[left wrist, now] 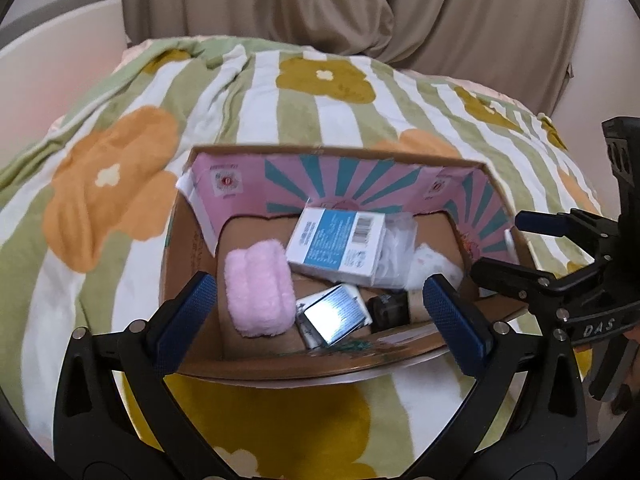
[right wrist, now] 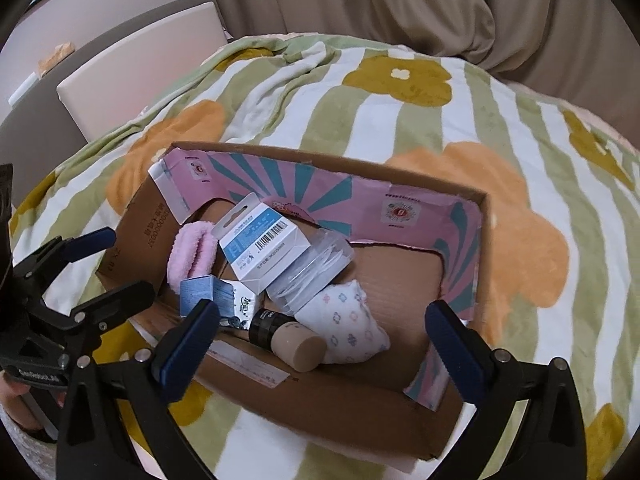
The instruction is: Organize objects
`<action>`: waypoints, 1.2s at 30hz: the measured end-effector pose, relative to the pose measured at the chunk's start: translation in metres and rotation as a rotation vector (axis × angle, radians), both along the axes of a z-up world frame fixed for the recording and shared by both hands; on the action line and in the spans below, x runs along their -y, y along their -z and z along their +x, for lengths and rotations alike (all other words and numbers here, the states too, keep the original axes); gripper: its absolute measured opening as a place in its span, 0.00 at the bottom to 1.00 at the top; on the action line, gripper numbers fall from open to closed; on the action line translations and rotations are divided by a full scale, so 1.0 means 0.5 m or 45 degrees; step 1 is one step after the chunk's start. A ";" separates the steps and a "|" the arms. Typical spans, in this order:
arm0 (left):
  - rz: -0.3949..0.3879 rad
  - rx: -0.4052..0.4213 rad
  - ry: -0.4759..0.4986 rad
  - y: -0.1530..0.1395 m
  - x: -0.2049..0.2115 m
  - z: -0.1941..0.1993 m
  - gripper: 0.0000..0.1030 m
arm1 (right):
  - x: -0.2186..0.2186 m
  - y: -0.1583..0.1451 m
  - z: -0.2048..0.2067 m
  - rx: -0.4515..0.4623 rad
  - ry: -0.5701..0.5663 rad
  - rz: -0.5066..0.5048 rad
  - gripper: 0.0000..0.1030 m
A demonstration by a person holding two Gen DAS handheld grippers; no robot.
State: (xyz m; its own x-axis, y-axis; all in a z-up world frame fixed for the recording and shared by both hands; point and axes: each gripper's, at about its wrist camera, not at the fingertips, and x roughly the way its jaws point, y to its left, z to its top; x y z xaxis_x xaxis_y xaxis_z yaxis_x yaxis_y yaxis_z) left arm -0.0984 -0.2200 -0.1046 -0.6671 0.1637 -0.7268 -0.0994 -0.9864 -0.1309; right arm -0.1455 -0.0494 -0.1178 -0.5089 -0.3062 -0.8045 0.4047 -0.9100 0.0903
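An open cardboard box with a pink and teal lining sits on the bed. In it lie a pink fluffy pad, a white and blue carton, a clear plastic pack, a small blue carton, a beige tube with a black cap and a small patterned cloth pouch. My left gripper is open and empty above the box's near left part. My right gripper is open and empty above the box's near edge.
The box rests on a green and white striped blanket with orange and mustard flowers. Beige curtains hang behind the bed. A pale headboard panel stands at the left.
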 end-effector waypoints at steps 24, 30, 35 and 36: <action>0.019 -0.219 0.028 -0.115 -0.198 0.123 1.00 | -0.290 -0.140 0.196 -0.274 0.450 -0.023 0.99; 0.023 -0.197 0.042 -0.097 -0.218 0.120 1.00 | -0.299 -0.133 0.212 -0.286 0.478 -0.016 0.99; -0.018 -0.199 0.026 -0.099 -0.219 0.116 1.00 | -0.301 -0.130 0.210 -0.286 0.479 -0.019 0.99; -0.014 -0.201 0.026 -0.099 -0.217 0.114 1.00 | -0.304 -0.129 0.210 -0.286 0.481 -0.020 0.99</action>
